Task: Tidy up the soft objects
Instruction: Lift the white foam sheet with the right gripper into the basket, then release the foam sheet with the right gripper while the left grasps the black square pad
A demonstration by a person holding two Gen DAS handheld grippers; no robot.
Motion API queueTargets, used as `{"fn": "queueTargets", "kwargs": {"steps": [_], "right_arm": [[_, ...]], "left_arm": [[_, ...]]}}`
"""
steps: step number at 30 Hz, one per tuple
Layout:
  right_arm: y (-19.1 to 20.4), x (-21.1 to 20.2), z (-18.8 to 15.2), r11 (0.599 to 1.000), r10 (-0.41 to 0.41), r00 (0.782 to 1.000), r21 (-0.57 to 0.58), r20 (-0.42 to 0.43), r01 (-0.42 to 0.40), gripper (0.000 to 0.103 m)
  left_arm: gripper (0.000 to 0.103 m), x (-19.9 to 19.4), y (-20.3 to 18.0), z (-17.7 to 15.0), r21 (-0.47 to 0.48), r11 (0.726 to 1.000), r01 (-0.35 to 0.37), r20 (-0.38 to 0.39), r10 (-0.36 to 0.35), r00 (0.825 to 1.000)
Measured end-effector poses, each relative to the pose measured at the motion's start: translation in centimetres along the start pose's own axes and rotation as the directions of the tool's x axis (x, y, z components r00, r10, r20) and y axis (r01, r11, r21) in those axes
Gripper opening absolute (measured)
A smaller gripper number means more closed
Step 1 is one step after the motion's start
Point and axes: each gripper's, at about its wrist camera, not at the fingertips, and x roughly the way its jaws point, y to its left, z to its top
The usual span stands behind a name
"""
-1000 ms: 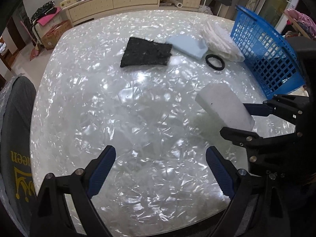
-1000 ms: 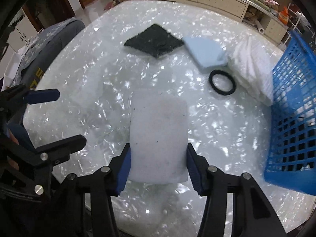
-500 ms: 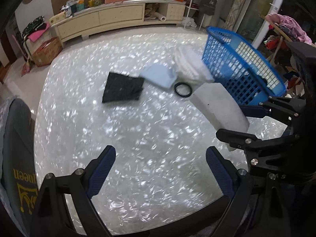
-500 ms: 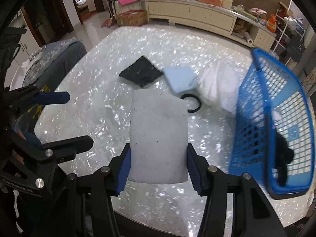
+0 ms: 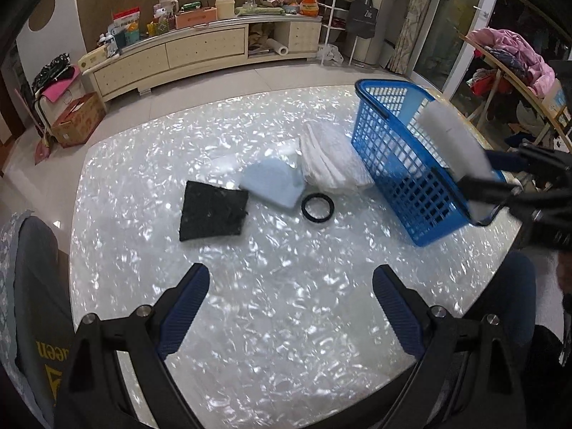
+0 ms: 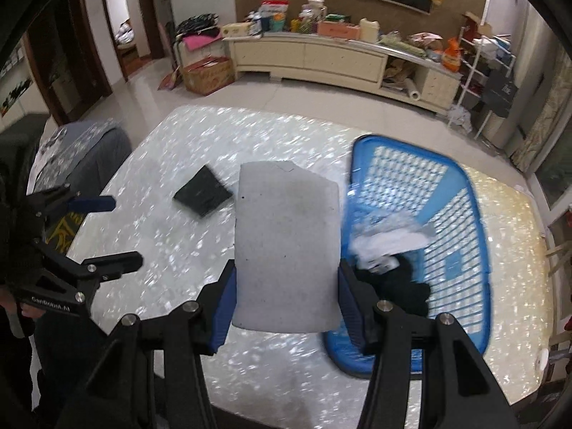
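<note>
Between right hand-held gripper (image 6: 286,296) fingers: foam slab (image 6: 286,246)

The right gripper (image 6: 286,296) is raised, its jaws closed on a white foam pad (image 6: 286,246) that sticks out forward between them. The left gripper (image 5: 289,307) is held level with its jaws spread wide apart, gripping nothing.

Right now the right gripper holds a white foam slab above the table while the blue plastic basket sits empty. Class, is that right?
Not quite. The blue plastic basket is not empty: the right wrist view shows white and black cloth inside. The right gripper does hold the white foam slab above the table.
</note>
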Motion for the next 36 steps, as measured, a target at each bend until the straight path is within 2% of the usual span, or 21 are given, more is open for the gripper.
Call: {"fn": "queueTargets", "kwargs": {"steps": [10, 19, 24, 30, 36], "right_arm": [[-5.9, 1.3, 0.7, 0.993, -0.077, 0.997, 0.082, -0.022, 0.079, 0.05], [-8.5, 4.1, 1.4, 0.986, -0.108, 0.991, 0.119, -0.084, 0.118, 0.05], [-10.1, 5.1, 1.6, 0.983, -0.111, 0.988, 0.135, -0.105, 0.125, 0.05], [-11.2, 6.5, 1.8, 0.981, -0.118, 0.983, 0.137, -0.139, 0.137, 0.05], [-12.1, 7.7, 2.3, 0.979, -0.123, 0.98, 0.141, -0.159, 0.146, 0.051]], "left_arm": [[0.092, 2.4, 2.9, 2.2, -0.012, 1.0, -0.026, -0.018, 0.026, 1.0], [0.092, 6.1, 6.2, 3.2, -0.026, 1.0, -0.011, -0.056, 0.009, 0.998], [0.089, 8.9, 7.0, 3.7, 0.014, 1.0, -0.013, -0.081, 0.014, 0.997], [0.077, 12.6, 7.0, 4.2, 0.091, 0.996, 0.012, -0.117, -0.001, 0.993], [0.076, 15.9, 6.9, 4.1, 0.183, 0.983, -0.001, -0.152, 0.029, 0.988]]}}
